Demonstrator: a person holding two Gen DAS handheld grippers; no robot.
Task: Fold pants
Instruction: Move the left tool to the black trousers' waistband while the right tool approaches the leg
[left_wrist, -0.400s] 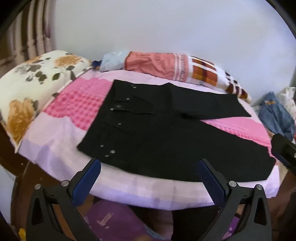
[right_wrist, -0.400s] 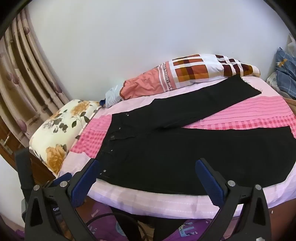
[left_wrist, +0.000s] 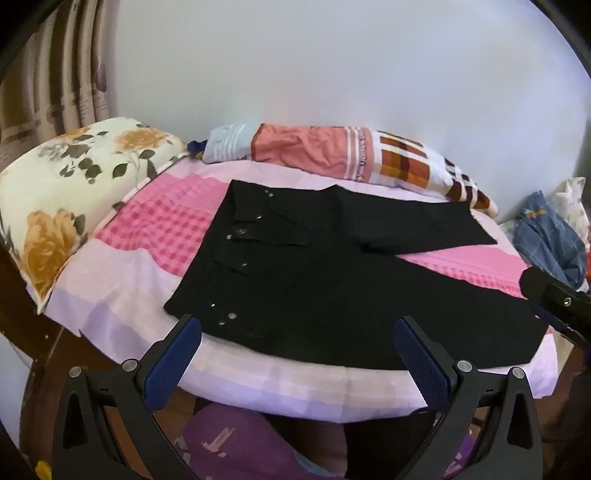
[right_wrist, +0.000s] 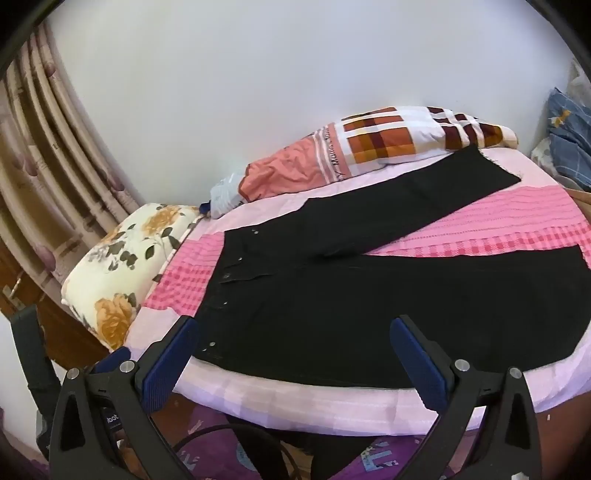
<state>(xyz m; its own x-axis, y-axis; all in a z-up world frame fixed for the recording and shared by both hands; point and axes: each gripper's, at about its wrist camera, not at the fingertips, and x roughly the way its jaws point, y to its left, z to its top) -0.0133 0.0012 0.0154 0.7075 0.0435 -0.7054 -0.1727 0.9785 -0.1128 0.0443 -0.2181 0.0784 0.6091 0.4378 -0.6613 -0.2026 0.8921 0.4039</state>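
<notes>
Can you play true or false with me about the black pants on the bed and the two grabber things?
1. The black pants lie spread out on the pink bed sheet. True.
2. The left gripper is squeezing the pants. False: its jaws are open and hold nothing.
3. The flowery pillow sits on top of the pants. False: it lies beside them, past the waist end.
4. The right gripper is open. True.
5. The pants are already folded into a small square. False: both legs lie stretched out, apart.
</notes>
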